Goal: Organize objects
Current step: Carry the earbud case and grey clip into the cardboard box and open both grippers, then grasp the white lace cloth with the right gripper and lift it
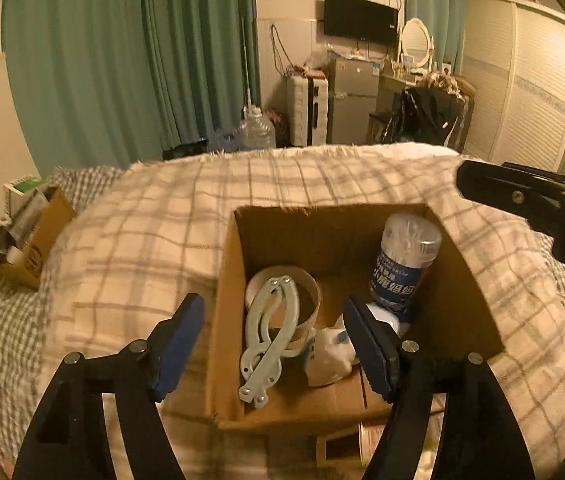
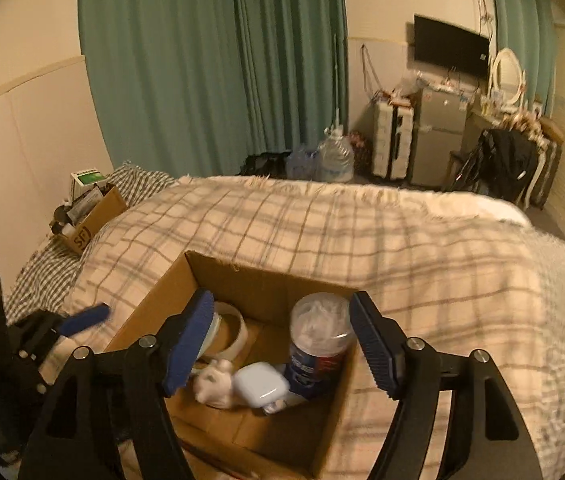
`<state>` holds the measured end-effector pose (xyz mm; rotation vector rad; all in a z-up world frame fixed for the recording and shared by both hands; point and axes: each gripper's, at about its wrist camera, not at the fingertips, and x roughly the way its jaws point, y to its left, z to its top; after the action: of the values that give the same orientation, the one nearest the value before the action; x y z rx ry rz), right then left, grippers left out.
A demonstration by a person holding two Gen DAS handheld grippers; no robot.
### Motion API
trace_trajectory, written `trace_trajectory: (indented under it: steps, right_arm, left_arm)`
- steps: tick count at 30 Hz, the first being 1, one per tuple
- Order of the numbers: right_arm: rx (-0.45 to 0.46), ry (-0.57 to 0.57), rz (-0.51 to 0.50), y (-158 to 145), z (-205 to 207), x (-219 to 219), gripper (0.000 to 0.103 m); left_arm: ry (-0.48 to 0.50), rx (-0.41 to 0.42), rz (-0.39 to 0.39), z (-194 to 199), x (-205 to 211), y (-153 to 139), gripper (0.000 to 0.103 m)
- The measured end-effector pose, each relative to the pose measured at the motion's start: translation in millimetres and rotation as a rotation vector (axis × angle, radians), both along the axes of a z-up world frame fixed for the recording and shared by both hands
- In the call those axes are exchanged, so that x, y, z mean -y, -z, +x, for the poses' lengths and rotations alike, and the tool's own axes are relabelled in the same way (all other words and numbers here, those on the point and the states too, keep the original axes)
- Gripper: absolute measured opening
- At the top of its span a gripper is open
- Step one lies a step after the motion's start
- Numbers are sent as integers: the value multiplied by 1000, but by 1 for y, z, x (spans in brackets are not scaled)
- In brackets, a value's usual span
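Observation:
An open cardboard box (image 1: pixel 462 280) (image 2: pixel 150 304) sits on the plaid blanket. Inside it are a clear jar of cotton swabs with a blue label (image 1: pixel 404 260) (image 2: pixel 316 344), a roll of tape (image 1: pixel 302 292) (image 2: pixel 234 330), a pale green folding tool (image 1: pixel 268 336), a small white figurine (image 1: pixel 328 356) (image 2: pixel 214 386) and a pale blue earbud case (image 2: pixel 260 386). My left gripper (image 1: pixel 274 344) is open and empty, above the box's near left side. My right gripper (image 2: pixel 278 344) is open and empty, above the box; it shows in the left wrist view (image 1: pixel 522 204) at the right.
The plaid blanket (image 1: pixel 162 220) (image 2: pixel 402 248) covers the bed. A second cardboard box (image 1: pixel 30 236) (image 2: pixel 90 216) with clutter stands at the far left by the wall. A small box and paper (image 1: pixel 346 444) lie in front of the main box. Furniture stands beyond the bed.

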<state>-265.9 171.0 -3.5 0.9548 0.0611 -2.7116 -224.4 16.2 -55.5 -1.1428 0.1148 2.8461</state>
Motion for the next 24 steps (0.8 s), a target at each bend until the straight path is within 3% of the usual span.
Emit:
trace_trajectory:
  steps: [4, 9, 13, 18, 24]
  right_arm:
    - [-26, 20, 55, -22, 29, -7, 75]
    - [-43, 28, 92, -34, 76, -15, 78]
    - [-33, 7, 96, -26, 106, -15, 80]
    - [27, 14, 69, 12, 130, -9, 80]
    - [155, 20, 117, 91, 131, 9, 80]
  left_arm:
    - [-23, -28, -17, 24, 10, -17, 88]
    - [-18, -45, -27, 59, 22, -23, 92]
    - [-26, -44, -34, 88, 28, -16, 94]
    - [-93, -32, -31, 120, 32, 8, 96]
    - [-87, -28, -68, 140, 28, 45, 96]
